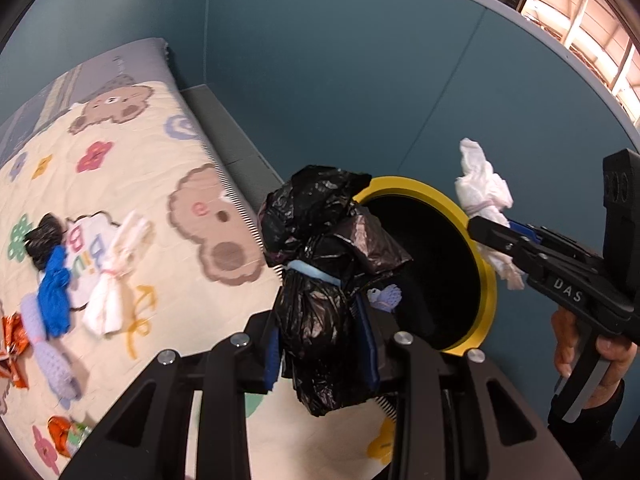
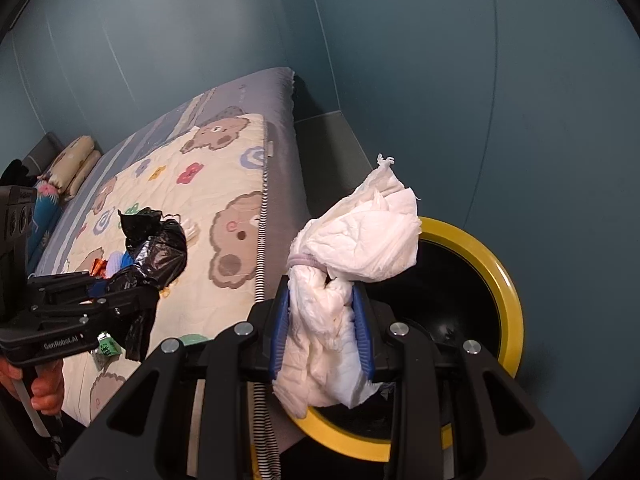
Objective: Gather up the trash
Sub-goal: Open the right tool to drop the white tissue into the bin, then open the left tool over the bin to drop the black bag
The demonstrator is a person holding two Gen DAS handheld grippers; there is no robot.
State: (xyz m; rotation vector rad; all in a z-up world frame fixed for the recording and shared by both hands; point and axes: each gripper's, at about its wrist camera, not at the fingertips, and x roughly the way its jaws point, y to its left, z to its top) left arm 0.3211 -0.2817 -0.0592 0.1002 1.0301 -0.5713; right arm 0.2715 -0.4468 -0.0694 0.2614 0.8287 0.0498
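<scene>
We take the yellow-rimmed bin [image 2: 510,292] as our landmark: it stands on the floor against the teal wall [image 1: 360,60], just beside the foot corner of the bed [image 2: 280,200], its inside black. Our left gripper [image 1: 324,344] has its blue pads clamped on a crumpled black plastic bag [image 1: 320,260], glossy and knotted, with a pale blue band around its neck; the bag hangs at the near edge of the bin, partly covering the rim. Our right gripper [image 2: 323,332] has its jaws closed narrowly on a wad of white tissue [image 2: 352,248], wrinkled and cinched by a thin lilac band, held over the bin's mouth. On the bed, well away from the bin, more trash lies on the cream bear-print quilt [image 1: 160,168]: a white tied wad [image 1: 112,288], a blue bundle [image 1: 54,292], a small black bag [image 1: 42,242], a lilac roll [image 1: 52,360] and orange foil wrappers [image 1: 14,344].
</scene>
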